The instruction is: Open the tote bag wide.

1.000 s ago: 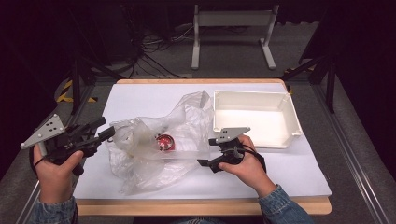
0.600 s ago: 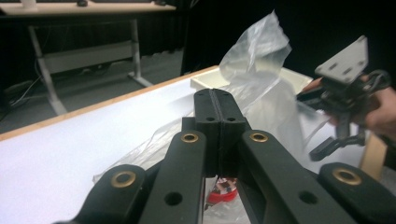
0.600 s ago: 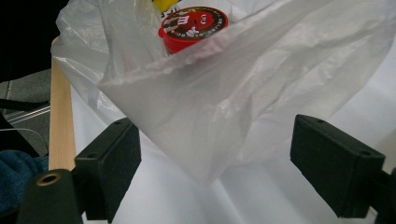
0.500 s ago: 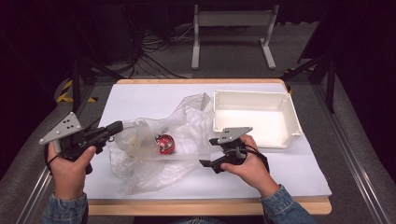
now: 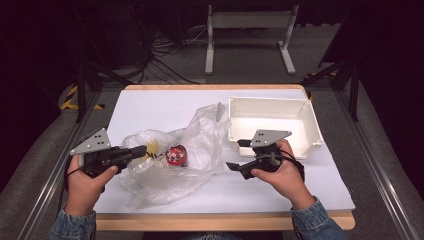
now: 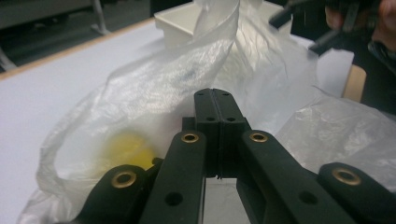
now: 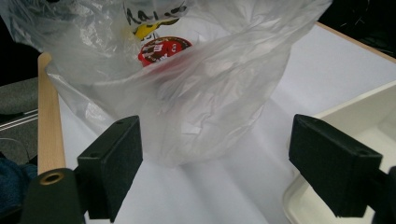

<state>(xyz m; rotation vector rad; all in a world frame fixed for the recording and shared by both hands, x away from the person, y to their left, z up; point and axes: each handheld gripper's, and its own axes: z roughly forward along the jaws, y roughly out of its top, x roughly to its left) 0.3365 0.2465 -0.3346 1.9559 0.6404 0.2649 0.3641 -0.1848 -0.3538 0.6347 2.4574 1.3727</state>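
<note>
A clear plastic bag (image 5: 170, 160) lies crumpled on the white sheet (image 5: 150, 107) that covers the table (image 5: 220, 221), left of centre in the high view, with one peak of film standing up toward the white tray (image 5: 314, 132). Inside the bag sit a red round item (image 5: 176, 155) with a dark lid-like top and, just left of it, something yellow (image 5: 151, 148); the film blurs both, so what they are I cannot tell. The tray stands upright on the right half of the sheet, near the bag's raised edge; whether they touch I cannot tell. The left gripper (image 5: 137, 151) is held low at the bag's left end, its tips at the film. In the left gripper view its jaws are pressed together (image 6: 216, 109) with the bag bulging right behind them and the yellow thing (image 6: 126, 148) showing through the film at lower left; whether any film is pinched between them cannot be told. The right gripper (image 5: 237, 155) sits between the bag and the tray's near left corner, pointing at the bag. In the right gripper view its jaws stand wide apart (image 7: 226, 149) with nothing between them but bare sheet, the bag (image 7: 196, 93) a little ahead, the red item (image 7: 163, 49) visible through it, and the tray's (image 7: 345, 105) rim at right.
</note>
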